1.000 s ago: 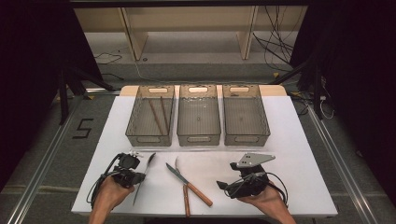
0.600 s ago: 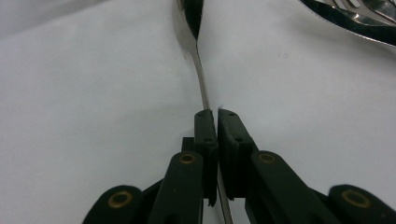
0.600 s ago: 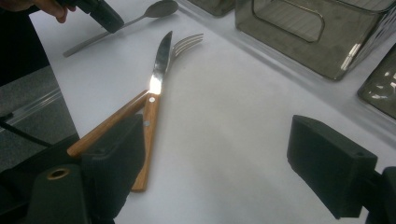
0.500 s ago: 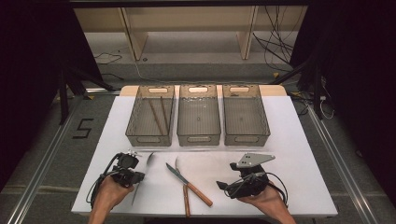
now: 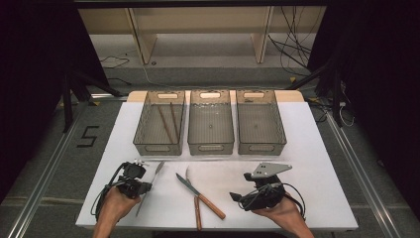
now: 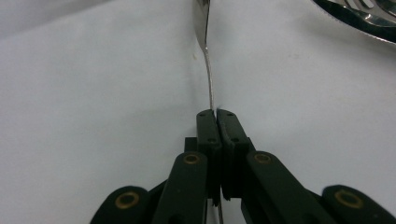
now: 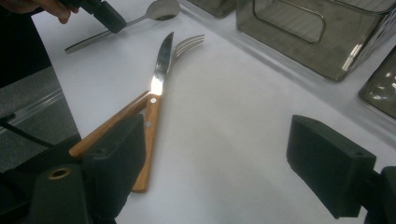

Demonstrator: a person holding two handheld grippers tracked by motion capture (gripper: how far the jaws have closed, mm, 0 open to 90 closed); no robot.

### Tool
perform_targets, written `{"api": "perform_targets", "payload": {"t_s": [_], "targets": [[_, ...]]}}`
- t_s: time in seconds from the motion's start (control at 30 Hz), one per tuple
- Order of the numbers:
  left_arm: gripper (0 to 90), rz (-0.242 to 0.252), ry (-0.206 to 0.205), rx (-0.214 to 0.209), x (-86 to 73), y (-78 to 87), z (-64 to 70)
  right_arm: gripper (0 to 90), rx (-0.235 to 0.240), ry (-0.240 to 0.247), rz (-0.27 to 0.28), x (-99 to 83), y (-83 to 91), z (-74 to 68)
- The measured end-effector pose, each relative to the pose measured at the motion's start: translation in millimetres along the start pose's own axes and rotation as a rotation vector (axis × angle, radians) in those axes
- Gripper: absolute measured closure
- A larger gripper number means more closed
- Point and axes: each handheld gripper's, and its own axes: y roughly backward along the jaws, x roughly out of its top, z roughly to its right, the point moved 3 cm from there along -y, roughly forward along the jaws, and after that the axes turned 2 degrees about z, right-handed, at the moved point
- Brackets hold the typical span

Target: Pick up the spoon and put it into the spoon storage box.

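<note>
left gripper: jaws clamped on spoon handle | right gripper: jaws wide apart, empty, near knife and fork

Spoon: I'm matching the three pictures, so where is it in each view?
High view: spoon lower left, in the left gripper.
Left gripper view: centre, rising from the shut jaws.
Right gripper view: top left.
Shared landmark: the knife, right of it in high view, below it in right gripper view.
</note>
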Motion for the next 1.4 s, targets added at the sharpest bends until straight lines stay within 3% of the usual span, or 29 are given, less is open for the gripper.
{"api": "perform_targets", "payload": {"t_s": [0.37, 0.47, 0.9, 1.4], "targets": [[89.4, 0.045, -0.030, -0.022, 3.0, 7.6, 2.9, 20.6, -0.003, -0.004, 0.003, 0.0, 1.2, 1.3], [89.3, 0.072, -0.025, -0.062, 4.5, 14.3, 3.8, 20.6, -0.002, -0.004, 0.003, 0.2, 1.3, 1.1], [89.3, 0.159, -0.035, -0.121, 15.0, 30.1, 11.8, 20.6, -0.008, -0.007, 0.010, -0.1, 2.0, 1.6], [89.2, 0.244, -0.081, -0.177, 51.9, 43.0, 32.2, 20.6, -0.011, -0.014, 0.020, -1.6, 5.6, 3.0]]}}
